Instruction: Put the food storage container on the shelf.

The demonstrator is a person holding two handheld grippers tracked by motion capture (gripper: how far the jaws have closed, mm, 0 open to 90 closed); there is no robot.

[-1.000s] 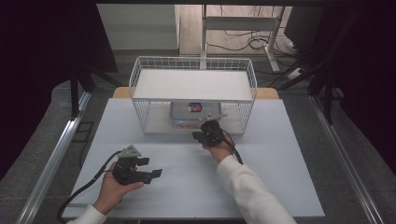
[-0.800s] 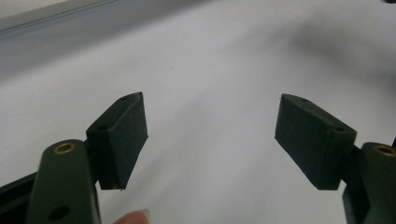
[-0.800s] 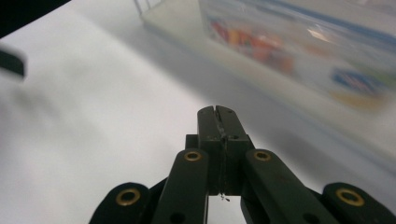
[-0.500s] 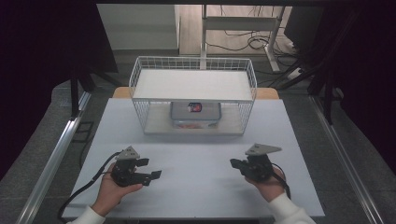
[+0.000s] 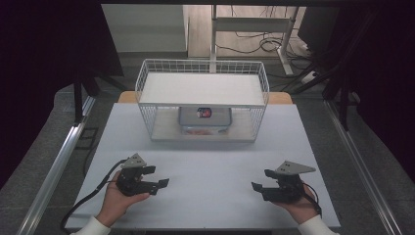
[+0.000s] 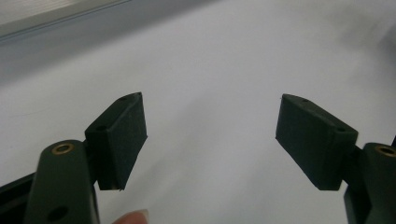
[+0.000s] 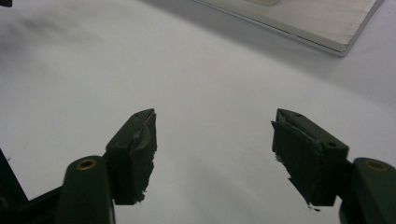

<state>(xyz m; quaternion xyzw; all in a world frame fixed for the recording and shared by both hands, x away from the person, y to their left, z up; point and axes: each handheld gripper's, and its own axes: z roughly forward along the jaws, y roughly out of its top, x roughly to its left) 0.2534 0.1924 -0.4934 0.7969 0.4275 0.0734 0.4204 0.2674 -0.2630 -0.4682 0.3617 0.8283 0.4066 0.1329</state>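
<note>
A white wire rack (image 5: 203,66) stands at the back middle of the white table (image 5: 210,161). On its lower level sits a clear lidded container (image 5: 204,117) with a red label. My left gripper (image 5: 157,177) rests near the front left, held in a hand, jaws open and pointing right. In the left gripper view, the left gripper (image 6: 210,121) has only bare table between its pads. My right gripper (image 5: 262,179) is at the front right, pointing left. Its jaws have just been opening, and the right gripper (image 7: 215,121) stands open with nothing between its pads.
Black cables trail from both grippers toward the near edge. The rack's base edge (image 7: 299,18) lies beyond the right gripper's jaws. A metal rail (image 5: 58,161) runs along the table's left side. A desk frame and cables stand on the floor behind.
My right gripper has drawn back from the rack's front to the near right of the table, and its jaws now stand apart. The left gripper and the container have stayed put.
</note>
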